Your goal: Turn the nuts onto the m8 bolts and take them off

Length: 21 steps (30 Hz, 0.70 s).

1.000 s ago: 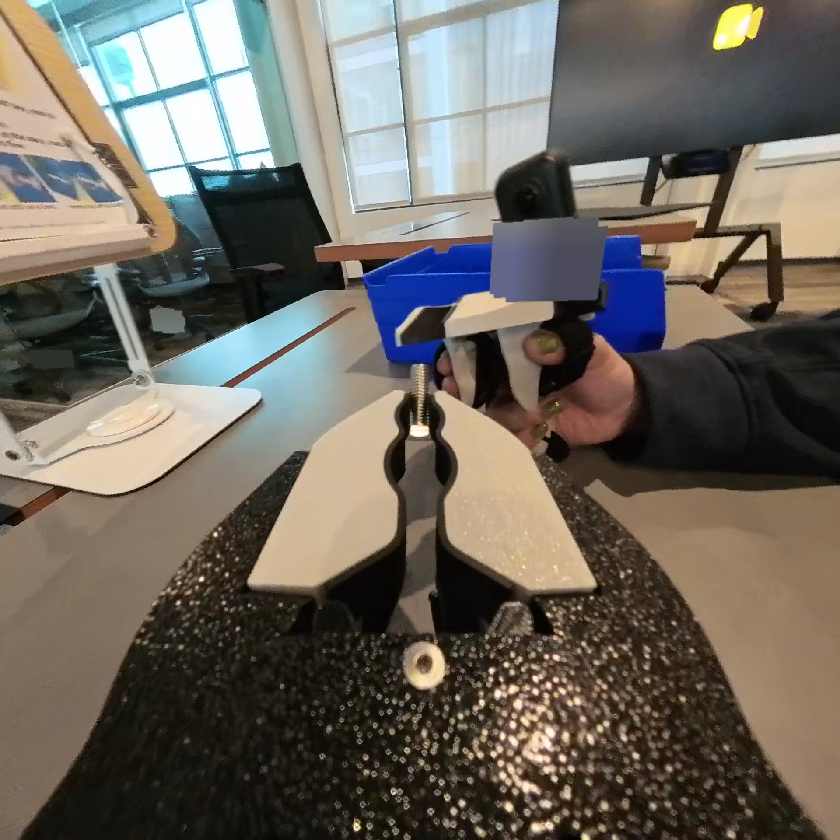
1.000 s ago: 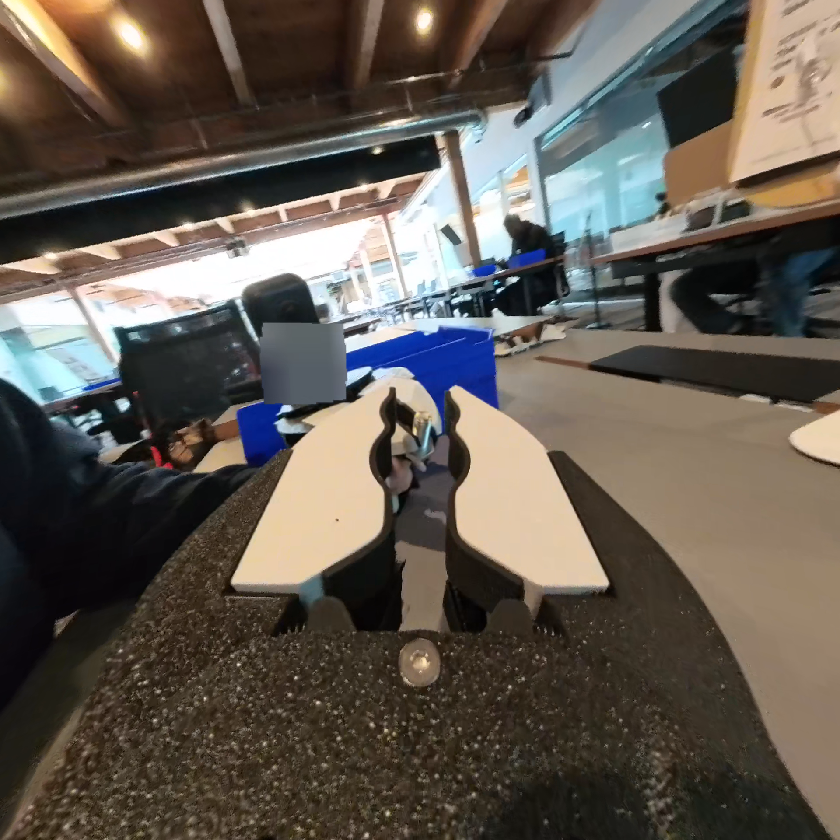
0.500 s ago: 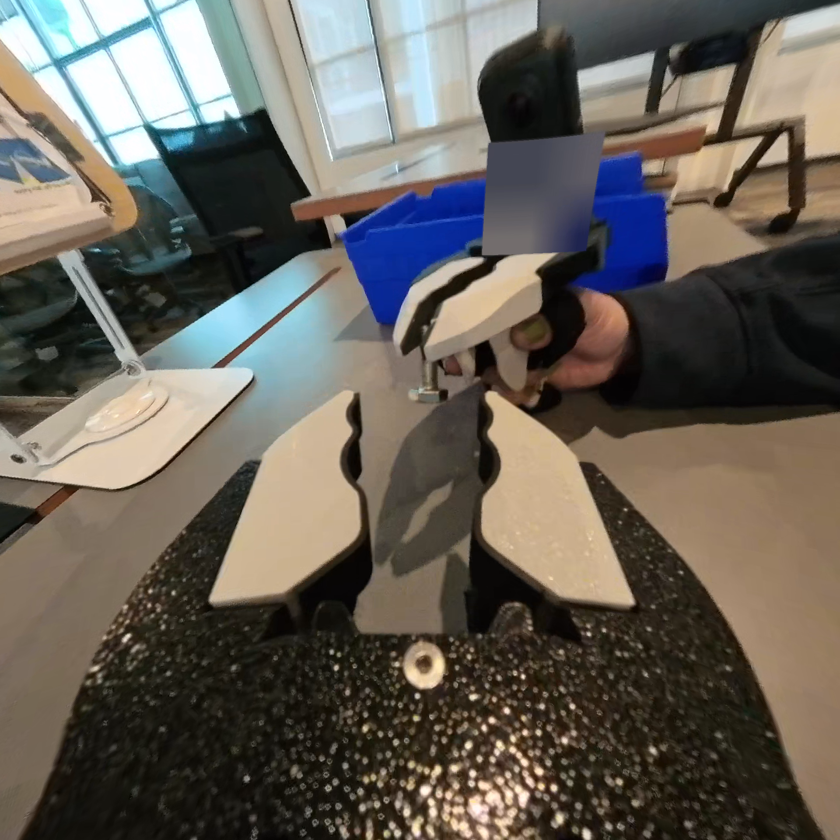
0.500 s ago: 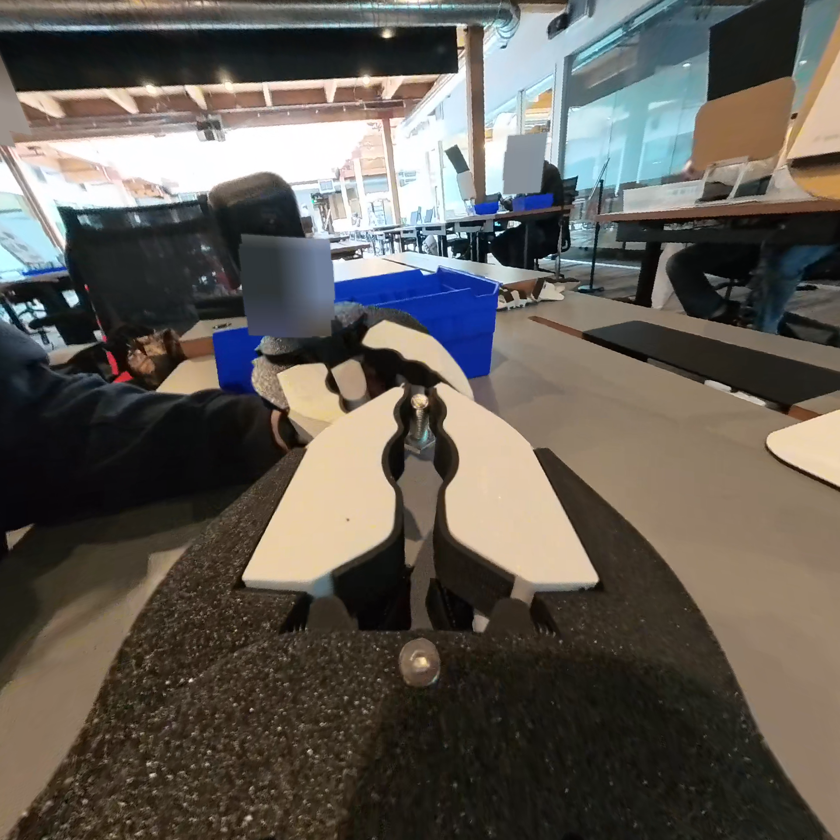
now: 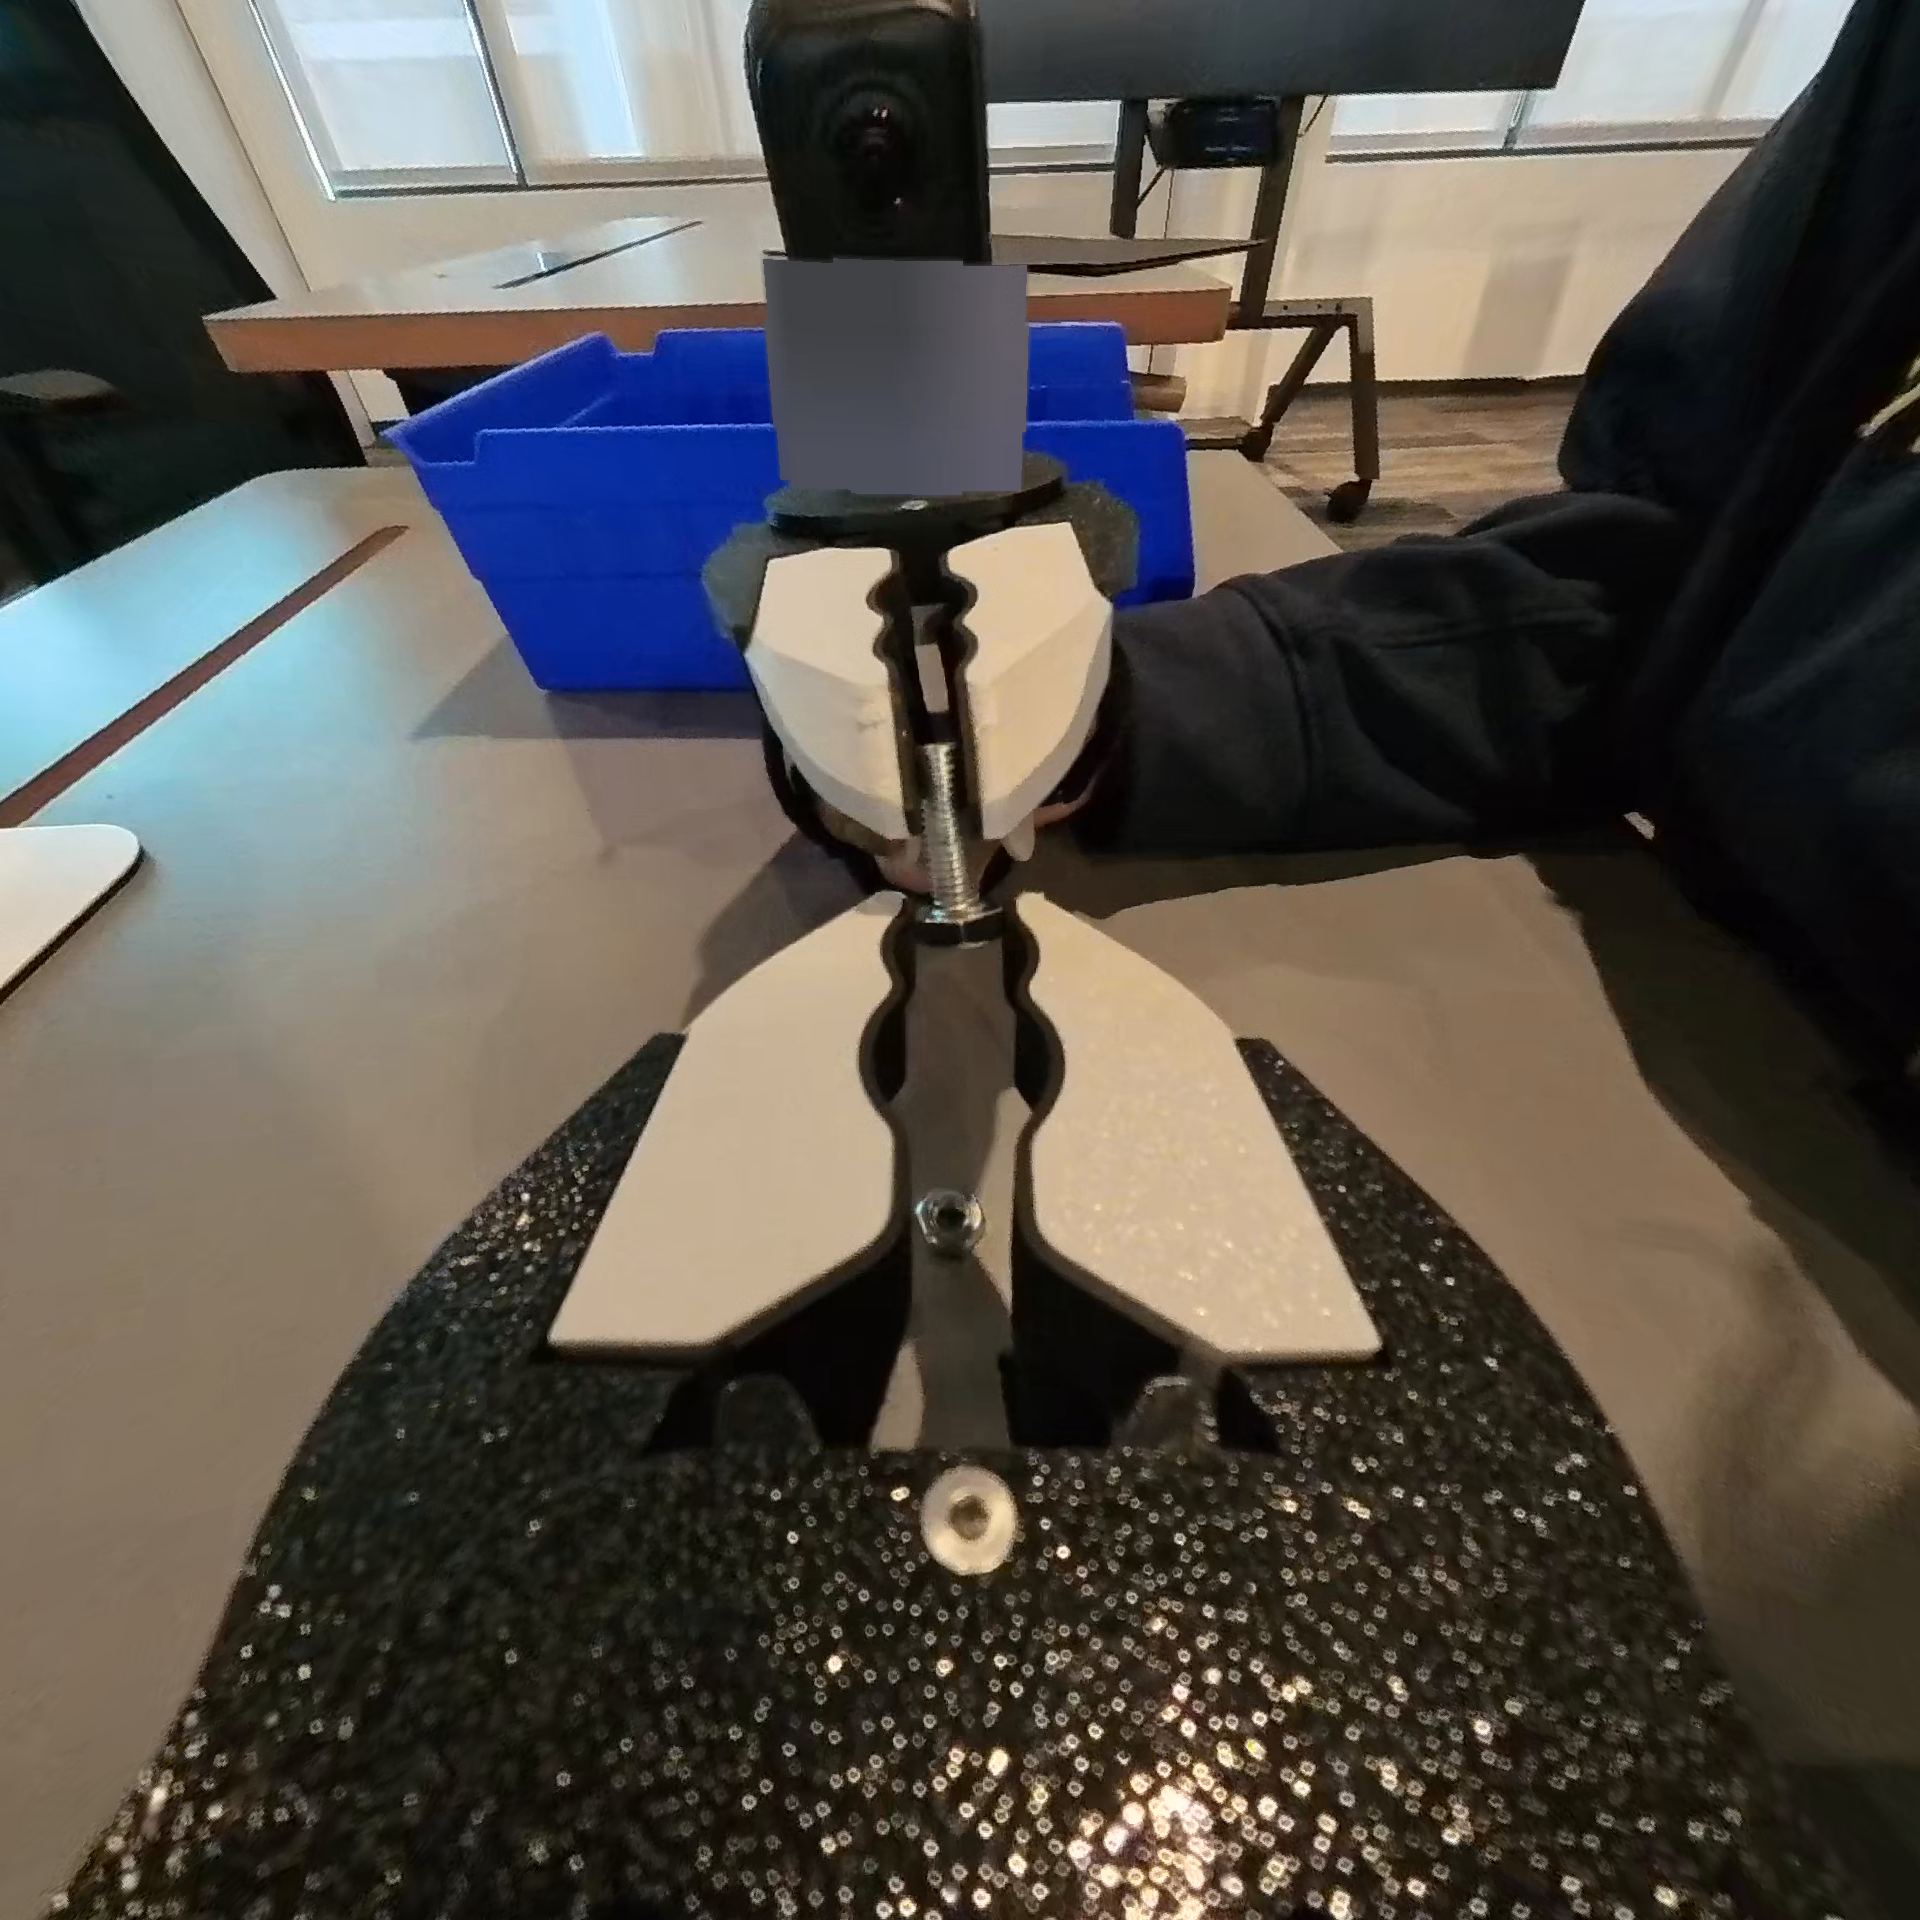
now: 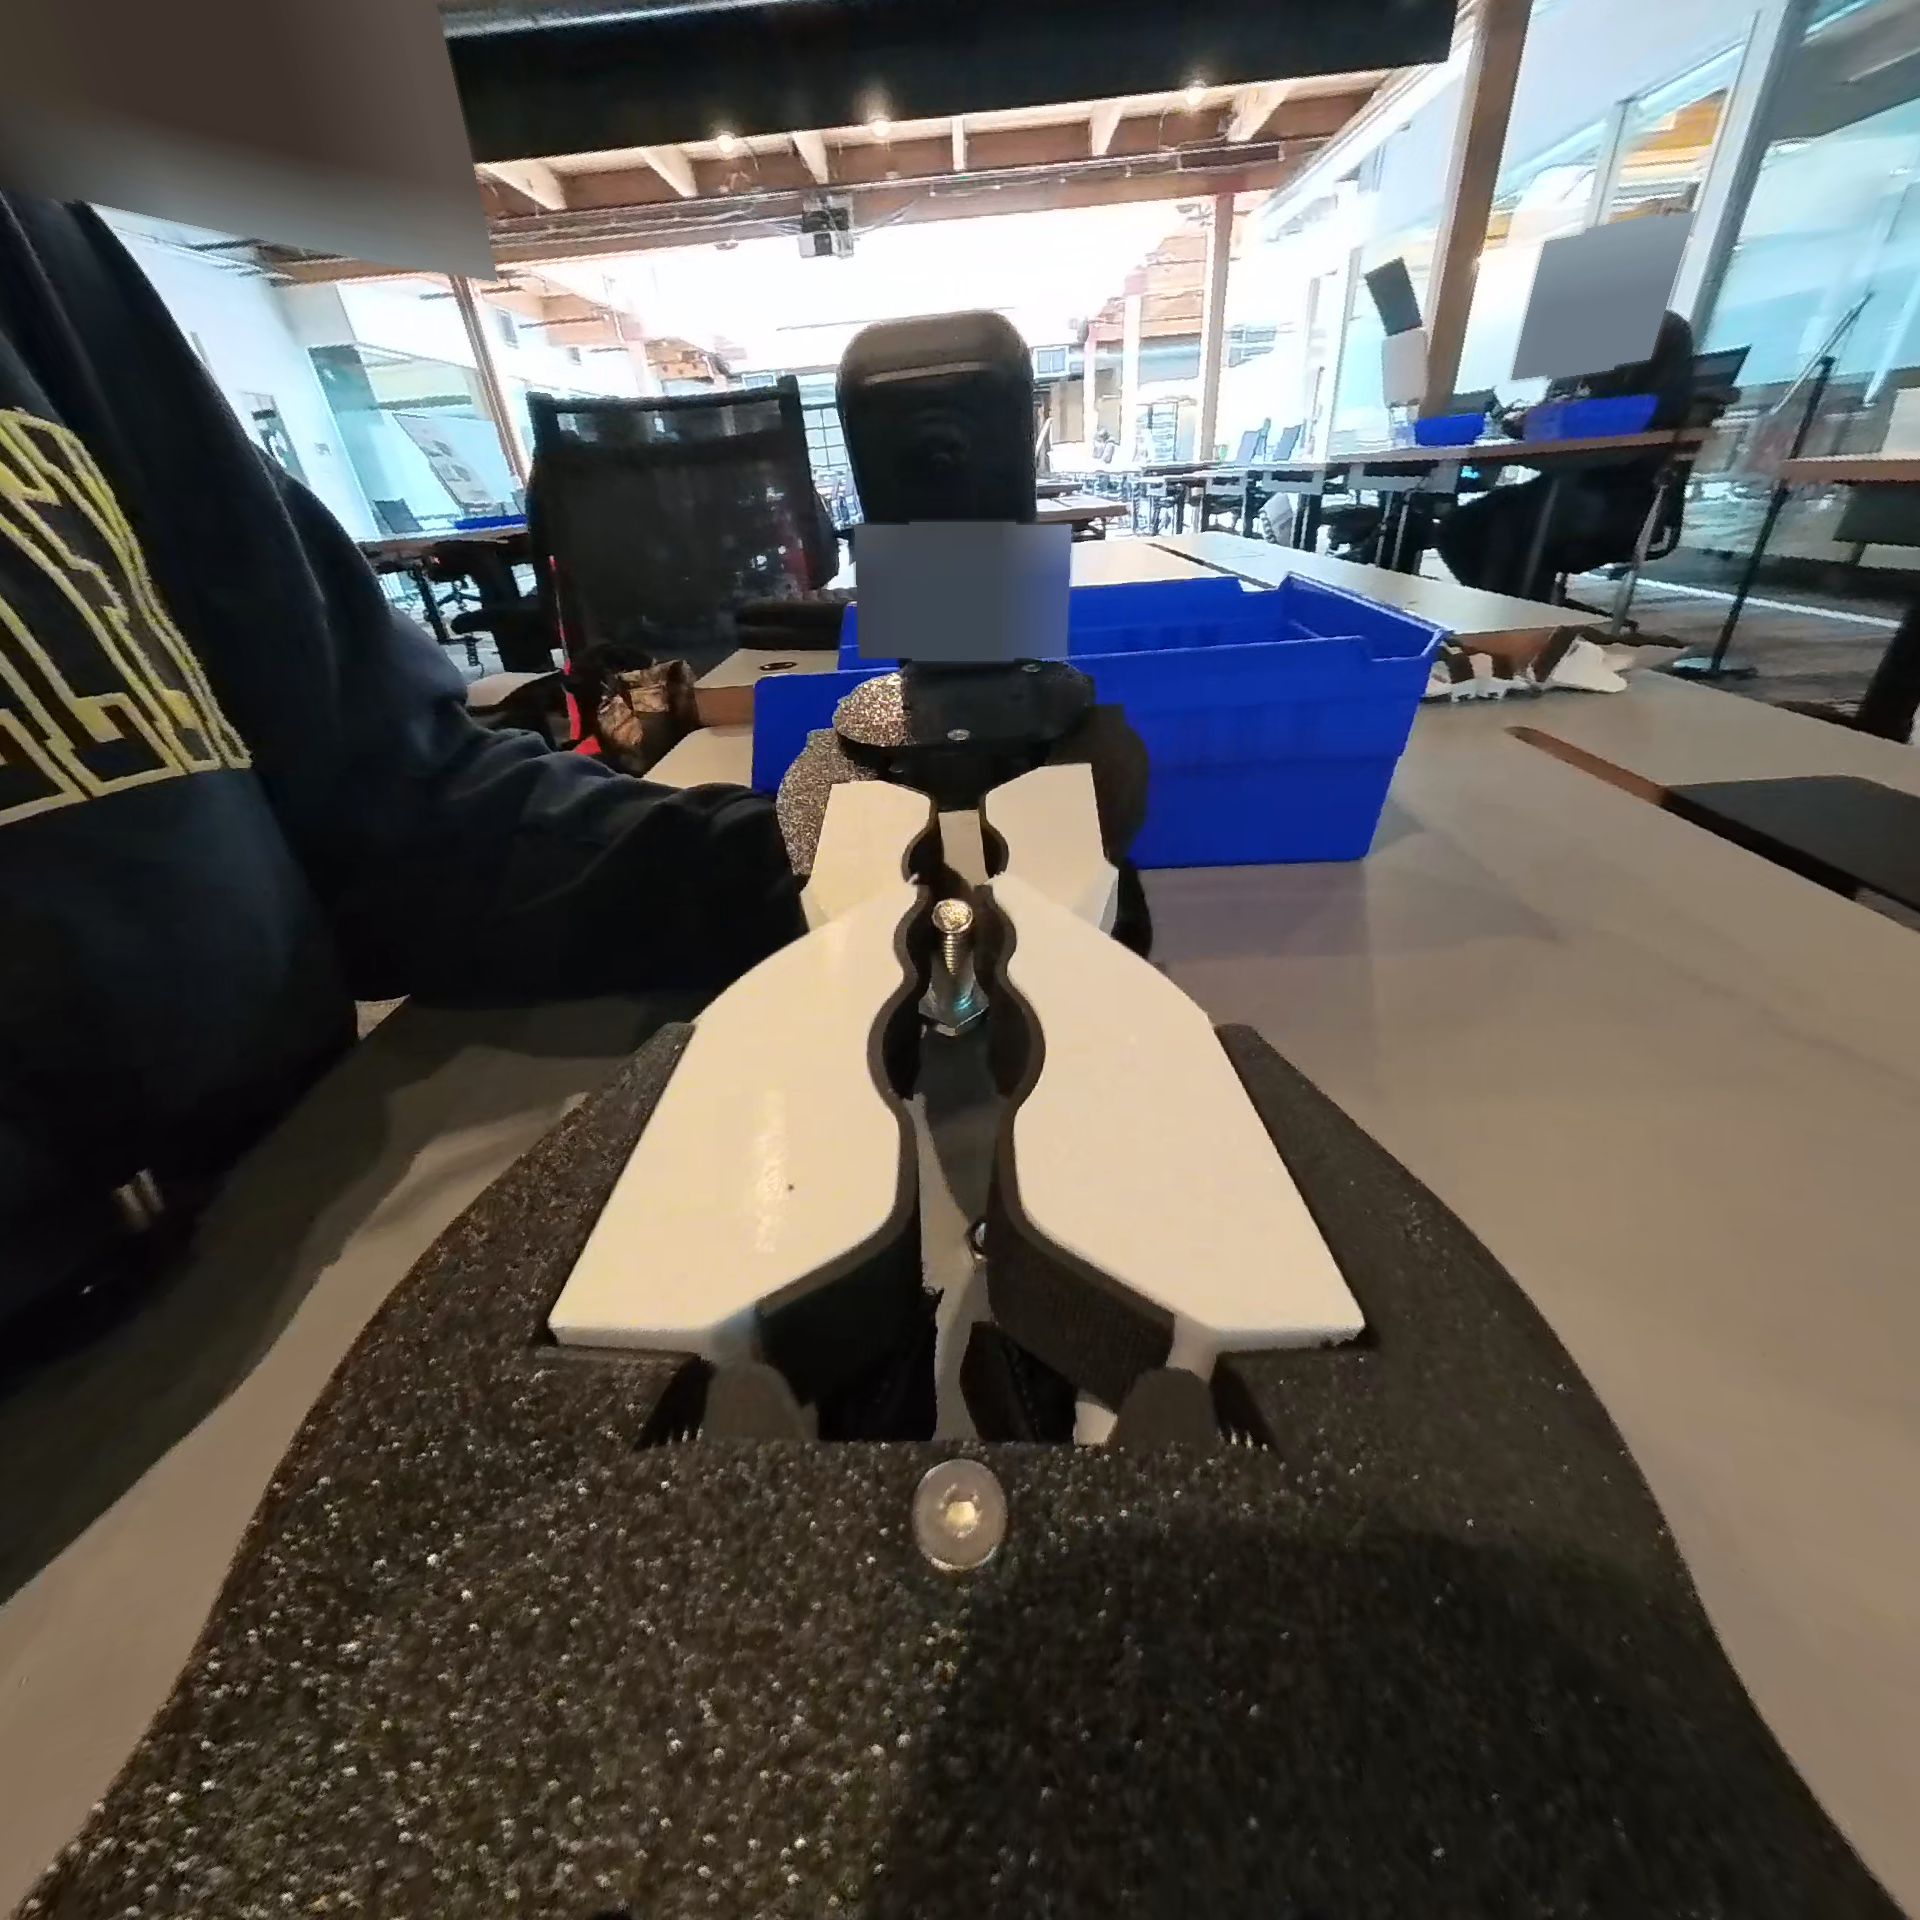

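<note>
A silver bolt point(image 5: 943, 821) stands upright with its hex head point(image 5: 956, 921) down, above the grey table point(image 5: 364, 987). My right gripper point(image 5: 940, 821) faces me in the left wrist view and is shut on the threaded shaft. In the right wrist view the bolt point(image 6: 951, 961) sits in the notch between the fingertips of my right gripper point(image 6: 951, 894). My left gripper point(image 5: 956, 930) has its fingertips closed on the hex head from both sides. A loose nut point(image 5: 945, 1221) lies on the table under the left fingers.
A blue bin point(image 5: 623, 520) stands behind the grippers; it also shows in the right wrist view point(image 6: 1247, 748). A white base plate point(image 5: 52, 894) lies at the far left. A dark sleeve point(image 5: 1351, 707) reaches in from the right. A black mat point(image 6: 1818, 821) lies at the right. My left and right fingertips are right by each other.
My left gripper let go of the bolt's shaft and opened wide while the right gripper shut on the shaft and held the bolt. My left gripper then closed on the bolt's head.
</note>
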Tool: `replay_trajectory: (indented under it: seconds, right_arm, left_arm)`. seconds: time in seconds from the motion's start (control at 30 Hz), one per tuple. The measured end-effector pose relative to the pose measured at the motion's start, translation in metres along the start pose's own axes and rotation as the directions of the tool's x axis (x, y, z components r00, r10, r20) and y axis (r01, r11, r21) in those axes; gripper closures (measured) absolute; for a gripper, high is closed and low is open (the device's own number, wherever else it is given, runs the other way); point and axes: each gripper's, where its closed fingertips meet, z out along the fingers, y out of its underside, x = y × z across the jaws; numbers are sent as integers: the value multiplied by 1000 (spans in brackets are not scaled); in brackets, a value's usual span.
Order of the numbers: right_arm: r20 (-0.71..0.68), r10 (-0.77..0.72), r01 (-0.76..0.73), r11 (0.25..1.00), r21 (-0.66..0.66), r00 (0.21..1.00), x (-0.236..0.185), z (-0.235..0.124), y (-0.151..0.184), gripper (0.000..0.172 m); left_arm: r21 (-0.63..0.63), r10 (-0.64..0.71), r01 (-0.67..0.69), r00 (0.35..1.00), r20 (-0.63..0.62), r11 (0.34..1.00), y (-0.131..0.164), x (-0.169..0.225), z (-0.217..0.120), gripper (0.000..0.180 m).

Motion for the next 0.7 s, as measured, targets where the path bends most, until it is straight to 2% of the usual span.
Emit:
replay_trajectory:
  seconds: [0.17,0.2,0.23,0.27,0.3,0.37,0.47,0.6,0.7]
  right_arm:
    - [-30,-5,5,1000,4,1000,4,0,-1,164]
    - [-57,-12,12,1000,13,998,6,-2,-3,159]
    - [-99,-10,13,999,29,995,12,-5,-7,147]
    - [-130,-9,12,1000,24,992,16,-10,-8,144]
    - [-157,-12,8,1000,-23,988,20,-14,-3,145]
    - [-168,-20,-18,974,-225,986,22,-18,25,147]
    - [-130,9,-74,862,-501,991,12,-11,68,147]
    - [-136,-54,-52,737,-674,989,9,1,99,146]
    - [-150,-76,-48,725,-687,986,11,4,101,146]
  left_arm:
    - [-8,1,-1,1000,19,1000,0,-3,-1,166]
    - [-4,1,-1,999,44,1000,0,-7,-3,166]
    - [1,3,-3,995,95,1000,1,-14,-6,166]
    - [12,1,-3,987,160,1000,0,-24,-12,166]
    - [35,-7,-1,973,229,999,-2,-34,-19,166]
    - [118,-49,10,943,329,993,-9,-50,-34,166]
    - [211,-97,13,914,394,977,-16,-61,-51,166]
    - [253,-115,21,924,365,967,-20,-60,-54,166]
    - [238,-100,15,932,349,971,-19,-57,-51,166]
